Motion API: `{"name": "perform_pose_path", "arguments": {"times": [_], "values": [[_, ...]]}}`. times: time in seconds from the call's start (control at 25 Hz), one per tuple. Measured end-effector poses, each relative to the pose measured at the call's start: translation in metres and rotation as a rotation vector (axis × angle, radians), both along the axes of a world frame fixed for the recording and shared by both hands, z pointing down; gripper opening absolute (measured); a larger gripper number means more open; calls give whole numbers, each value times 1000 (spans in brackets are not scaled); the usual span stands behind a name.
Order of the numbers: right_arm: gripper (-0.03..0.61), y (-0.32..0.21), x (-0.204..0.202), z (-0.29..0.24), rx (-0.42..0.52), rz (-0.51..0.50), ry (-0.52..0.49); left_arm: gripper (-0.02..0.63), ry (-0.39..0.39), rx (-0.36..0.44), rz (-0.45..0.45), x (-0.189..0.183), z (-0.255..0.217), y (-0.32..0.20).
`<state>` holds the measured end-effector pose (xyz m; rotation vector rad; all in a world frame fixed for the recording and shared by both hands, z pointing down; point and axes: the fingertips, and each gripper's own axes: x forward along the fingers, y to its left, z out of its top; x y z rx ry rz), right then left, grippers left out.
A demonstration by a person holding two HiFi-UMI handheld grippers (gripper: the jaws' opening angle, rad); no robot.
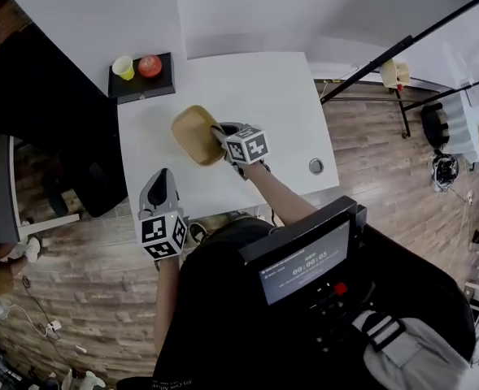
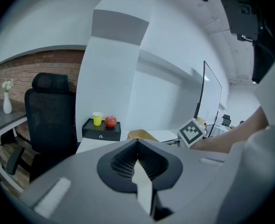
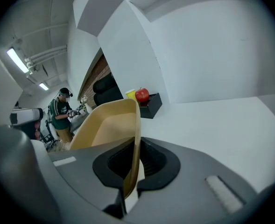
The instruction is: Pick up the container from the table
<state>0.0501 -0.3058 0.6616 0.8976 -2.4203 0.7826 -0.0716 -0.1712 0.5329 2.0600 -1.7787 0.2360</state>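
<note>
Black box [image 1: 141, 88] occupies table [image 1: 263, 96] far-left corner; right side passable.

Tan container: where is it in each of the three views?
Head view: container at centre, held by the right gripper.
Left gripper view: container small, at centre, above the jaws.
Right gripper view: container large, left of centre, wall between the jaws.
Shared landmark: the red apple.

At the upper left of the head view, a black box [image 1: 141, 86] on the bench [image 1: 263, 88] corner carries a yellow cup [image 1: 124, 67] and a red apple [image 1: 150, 65] side by side. A black office chair [image 1: 52, 112] stands left of it. Near the bench's right edge is a small round disc [image 1: 315, 166], perhaps a cable port.
</note>
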Motion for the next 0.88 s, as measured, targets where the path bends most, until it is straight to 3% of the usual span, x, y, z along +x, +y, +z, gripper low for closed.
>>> {"name": "perform_pose_path", "arguments": {"times": [0.48,0.88], "values": [[26,1,-20,-43,77,-6,-74,-6,-17,9,6,-5,-3,1],[26,6,-34,-87,128,2,-163,-6,-33,63,-2,-11,-21,4]]}}
